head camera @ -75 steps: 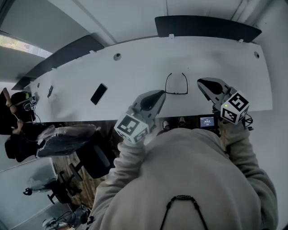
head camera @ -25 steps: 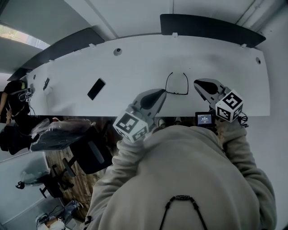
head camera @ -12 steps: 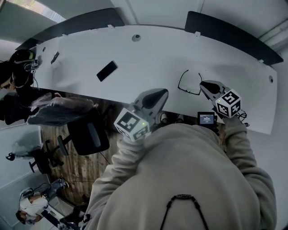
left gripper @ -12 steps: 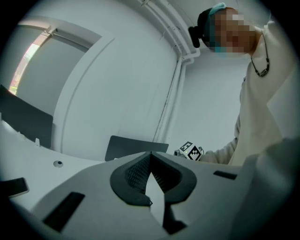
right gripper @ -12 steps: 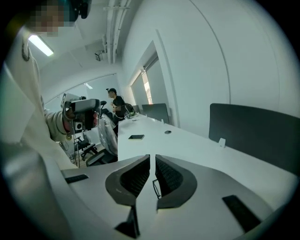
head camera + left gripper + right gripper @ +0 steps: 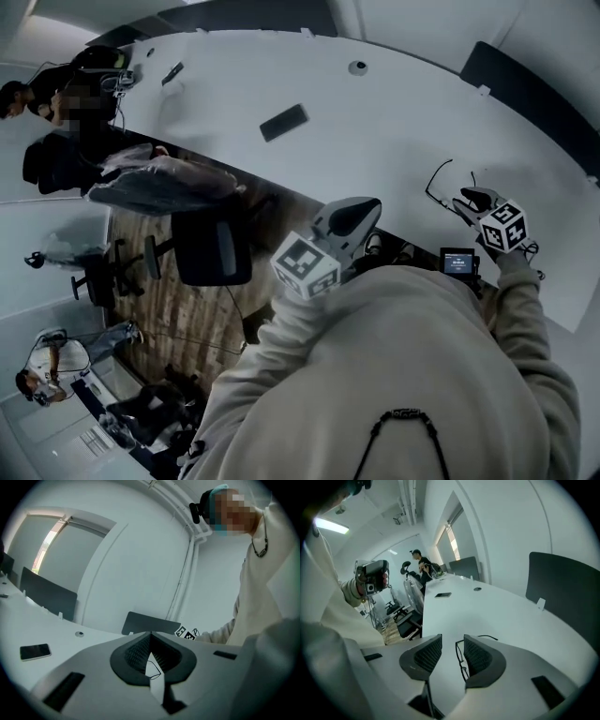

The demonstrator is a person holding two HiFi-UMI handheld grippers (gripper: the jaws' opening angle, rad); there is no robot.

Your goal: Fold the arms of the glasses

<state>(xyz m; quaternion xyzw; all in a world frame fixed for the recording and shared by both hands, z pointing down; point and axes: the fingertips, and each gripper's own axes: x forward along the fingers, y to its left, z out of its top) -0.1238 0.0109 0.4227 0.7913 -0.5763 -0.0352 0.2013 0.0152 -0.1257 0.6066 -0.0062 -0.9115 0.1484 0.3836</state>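
Where the head view looks down, the glasses (image 6: 441, 183) lie on the white table (image 6: 375, 103), close to its near edge. The right gripper (image 6: 469, 200) points at them from just beside. Its cube (image 6: 504, 228) has black and white squares on it but no words. The small screen (image 6: 457, 261) next to it is too tiny to read. The left gripper (image 6: 354, 216) hangs well apart from the glasses. A dark phone (image 6: 283, 122) lies farther along the table.

From the left gripper view, its jaws are pressed together and hold nothing.

From the right gripper view, the jaws are opening. The front of the glasses shows in the gap, just beside the right-hand pad (image 6: 478, 658). No pad squeezes it. One arm sticks out past that pad.
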